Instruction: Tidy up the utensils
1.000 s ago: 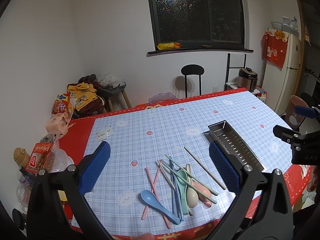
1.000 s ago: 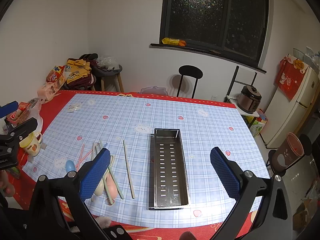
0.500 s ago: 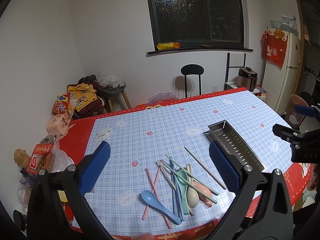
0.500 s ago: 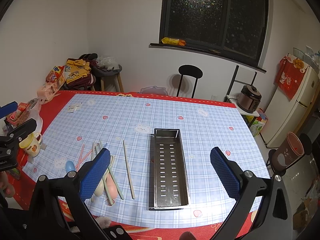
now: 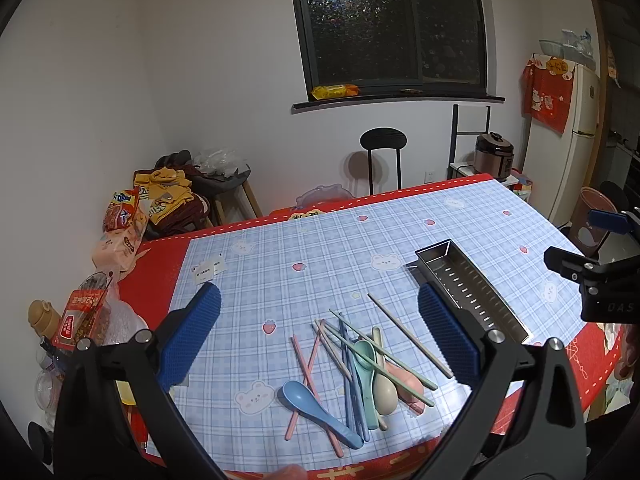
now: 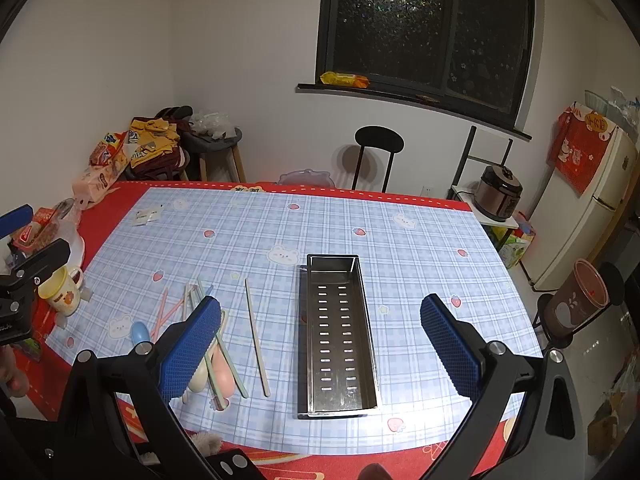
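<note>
Utensils: loose pile of chopsticks and spoons on tabletop, left of tray
Tabletop: blue plaid cloth, red border
Tray: steel, slotted base, nothing in it, lies lengthwise just right of pile
Left tool: jaws wide apart, holding nothing, above pile
Right tool: jaws wide apart, holding nothing, above tray
Blue spoon: left edge of pile, near front edge
Single chopstick: apart from pile, between pile and tray

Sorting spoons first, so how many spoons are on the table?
4, all in the pile left of the metal tray: blue spoon nearest the edge, then green spoon, beige spoon, pink spoon. Chopsticks might hide more.
</note>
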Tool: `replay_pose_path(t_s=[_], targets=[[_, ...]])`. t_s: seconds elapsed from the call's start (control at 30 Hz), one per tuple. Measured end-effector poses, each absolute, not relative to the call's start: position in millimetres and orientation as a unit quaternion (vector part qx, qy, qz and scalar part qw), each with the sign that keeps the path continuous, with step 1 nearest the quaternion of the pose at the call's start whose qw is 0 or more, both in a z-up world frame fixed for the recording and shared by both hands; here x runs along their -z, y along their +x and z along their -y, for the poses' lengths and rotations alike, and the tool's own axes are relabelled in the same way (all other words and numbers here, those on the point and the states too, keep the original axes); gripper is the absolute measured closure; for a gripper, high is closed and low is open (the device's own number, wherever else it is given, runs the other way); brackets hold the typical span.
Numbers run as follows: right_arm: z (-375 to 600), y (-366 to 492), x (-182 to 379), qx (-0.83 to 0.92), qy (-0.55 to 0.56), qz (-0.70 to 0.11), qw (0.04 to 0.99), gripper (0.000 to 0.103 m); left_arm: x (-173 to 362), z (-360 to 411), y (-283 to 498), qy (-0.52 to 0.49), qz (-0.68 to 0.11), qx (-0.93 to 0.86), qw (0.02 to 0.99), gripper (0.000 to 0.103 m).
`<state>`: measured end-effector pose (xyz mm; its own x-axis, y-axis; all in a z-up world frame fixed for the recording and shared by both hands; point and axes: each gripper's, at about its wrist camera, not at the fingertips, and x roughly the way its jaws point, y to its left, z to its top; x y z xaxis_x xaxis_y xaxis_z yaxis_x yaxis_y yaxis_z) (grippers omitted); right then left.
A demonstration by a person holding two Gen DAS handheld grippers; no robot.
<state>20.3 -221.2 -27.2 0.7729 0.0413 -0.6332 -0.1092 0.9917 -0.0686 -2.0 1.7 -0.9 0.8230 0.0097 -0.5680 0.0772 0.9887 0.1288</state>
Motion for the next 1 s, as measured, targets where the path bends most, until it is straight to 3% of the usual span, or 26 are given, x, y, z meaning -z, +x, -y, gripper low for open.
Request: replay_pose_path(t_s=[1.0], targets=[[220.7, 18.5, 28.5, -0.04, -0.046, -0.341, 0.938, 0.005, 3.4, 4.7, -5.6, 0.077, -0.3, 0.026, 0.951, 0.005]])
